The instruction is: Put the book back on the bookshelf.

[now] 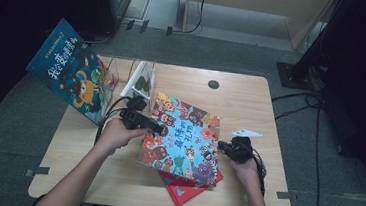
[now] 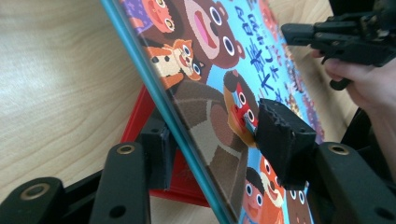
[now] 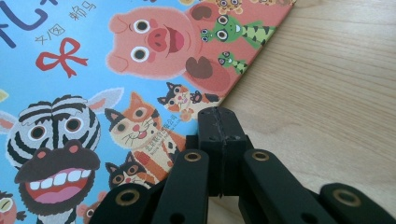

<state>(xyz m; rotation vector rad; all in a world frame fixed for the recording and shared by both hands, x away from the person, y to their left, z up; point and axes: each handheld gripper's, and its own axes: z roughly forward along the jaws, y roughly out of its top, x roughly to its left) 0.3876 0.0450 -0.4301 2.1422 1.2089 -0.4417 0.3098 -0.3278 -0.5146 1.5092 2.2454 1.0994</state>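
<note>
Blue picture book (image 1: 183, 138) with cartoon animals on the cover: sits mid-table (image 1: 252, 96), lying on top of a red book (image 1: 188, 190) whose corner pokes out at the near edge. Its left edge is tilted up off the red book.

Left gripper (image 1: 156, 127): at the blue book's left edge, jaws straddling it. In the left gripper view one pad (image 2: 280, 135) sits on the cover, the other (image 2: 156, 154) under the lifted edge, between the book and the red book. Jaws partly open; cannot tell whether the lower pad presses on the book.

Right gripper (image 1: 223, 146): just beside the blue book's right edge, jaws pressed fully together with nothing between them, tips (image 3: 219, 128) at the cover's edge.

Left of the blue book: a darker blue book (image 1: 71, 70) leaning in a clear stand (image 1: 115, 74) at the table's far left corner, and a white-covered book (image 1: 141, 82) upright beside it.
</note>
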